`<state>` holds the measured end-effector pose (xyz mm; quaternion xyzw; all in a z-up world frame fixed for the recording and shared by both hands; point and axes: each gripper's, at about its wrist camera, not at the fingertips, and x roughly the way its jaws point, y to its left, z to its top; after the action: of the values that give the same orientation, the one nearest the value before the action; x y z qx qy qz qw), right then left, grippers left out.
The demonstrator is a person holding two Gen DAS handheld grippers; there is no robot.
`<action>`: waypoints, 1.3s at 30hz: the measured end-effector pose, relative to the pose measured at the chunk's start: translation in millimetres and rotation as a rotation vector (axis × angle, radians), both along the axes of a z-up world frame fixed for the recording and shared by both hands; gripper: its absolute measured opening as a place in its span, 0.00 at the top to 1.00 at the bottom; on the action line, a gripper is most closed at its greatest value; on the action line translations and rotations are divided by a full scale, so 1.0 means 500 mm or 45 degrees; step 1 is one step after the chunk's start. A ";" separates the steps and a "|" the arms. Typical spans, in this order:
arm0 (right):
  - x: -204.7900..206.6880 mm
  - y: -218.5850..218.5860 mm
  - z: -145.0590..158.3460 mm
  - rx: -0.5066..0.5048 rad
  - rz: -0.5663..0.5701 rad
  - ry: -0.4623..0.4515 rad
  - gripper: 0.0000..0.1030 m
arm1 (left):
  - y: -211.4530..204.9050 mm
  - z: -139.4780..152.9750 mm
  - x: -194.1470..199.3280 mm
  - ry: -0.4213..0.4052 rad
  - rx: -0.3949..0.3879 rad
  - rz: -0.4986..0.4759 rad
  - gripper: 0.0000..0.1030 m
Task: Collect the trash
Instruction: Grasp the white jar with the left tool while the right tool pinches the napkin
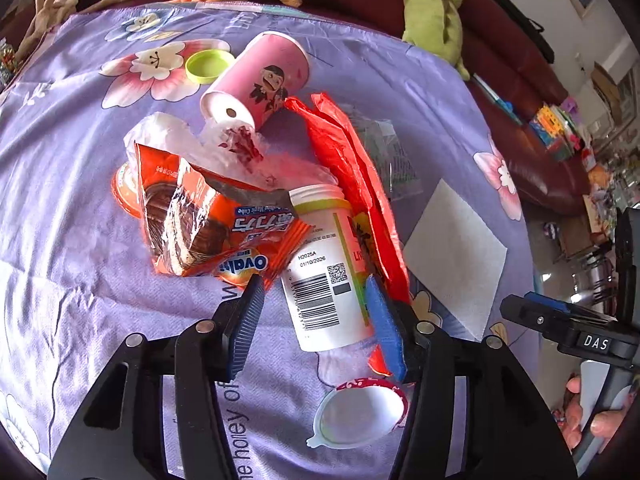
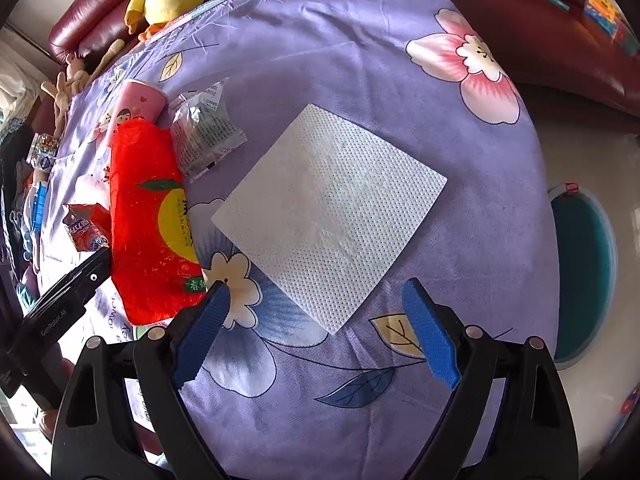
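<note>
While both grippers hang low over the worktop (image 2: 400, 92), neither holds anything. Left gripper (image 1: 316, 320): jaws spread, straddling the base of a white plastic bottle (image 1: 326, 268) that lies on its side, barcode label up, open neck pointing away. Its far jaw sits against or just beside the bottle wall; contact cannot be confirmed. Judgement: the spread is set to take the bottle across its width, so closing looks like the next step.

Nearest the left camera, a white peel-off lid (image 1: 360, 412) lies flat, below and between the jaws. Just beside the bottle, a red plastic bag (image 1: 356, 184) runs along its far side, and an orange snack wrapper (image 1: 212, 224) overlaps the neck end on the other side. Farther out: crumpled clear film (image 1: 192, 140), then a pink cup (image 1: 260, 84) tipped on its side, then a green cap (image 1: 208, 65).

Right gripper (image 2: 320, 328): jaws spread wide, empty, aimed at a flat white paper napkin (image 2: 328, 236) whose near corner lies just ahead, between the two jaws. A clear printed wrapper (image 2: 206, 140) lies beyond the bag. A teal bin (image 2: 580, 272) stands off the worktop edge to the right, probably the drop point.

Risk: the flat napkin offers little edge to pinch.
</note>
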<state>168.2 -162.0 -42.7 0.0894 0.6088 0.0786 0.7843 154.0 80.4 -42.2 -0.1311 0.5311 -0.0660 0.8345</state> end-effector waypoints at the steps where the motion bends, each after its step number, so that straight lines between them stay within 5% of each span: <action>1: 0.002 -0.005 -0.002 0.001 -0.006 0.001 0.19 | -0.005 -0.004 0.005 0.004 0.000 0.000 0.41; 11: 0.026 -0.049 -0.036 -0.033 -0.032 -0.005 0.19 | -0.069 -0.061 0.074 0.078 0.019 -0.030 0.35; 13: 0.036 -0.050 -0.042 -0.048 -0.014 -0.022 0.19 | -0.082 -0.059 0.080 0.054 0.067 -0.049 0.49; 20: 0.082 -0.020 -0.067 -0.089 0.132 -0.052 0.19 | -0.081 -0.058 0.061 0.058 0.079 -0.133 0.48; 28: 0.103 0.047 -0.101 -0.289 0.316 -0.119 0.07 | -0.035 -0.058 0.056 0.065 0.092 -0.077 0.43; 32: 0.089 0.051 -0.101 -0.278 0.318 -0.200 0.07 | -0.034 -0.058 0.053 0.052 0.107 -0.071 0.35; 34: 0.077 0.053 -0.094 -0.268 0.325 -0.212 0.17 | -0.039 -0.059 0.052 0.048 0.121 -0.073 0.35; 37: 0.051 0.060 -0.075 -0.268 0.358 -0.229 0.63 | -0.046 -0.060 0.053 0.037 0.140 -0.074 0.36; 39: 0.044 0.053 -0.069 -0.234 0.343 -0.206 0.87 | -0.051 -0.058 0.048 0.029 0.162 -0.080 0.49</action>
<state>190.2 -135.5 -77.1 -0.0717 0.5548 0.1341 0.8180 178.0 55.1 -71.2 -0.0616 0.5477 -0.0568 0.8325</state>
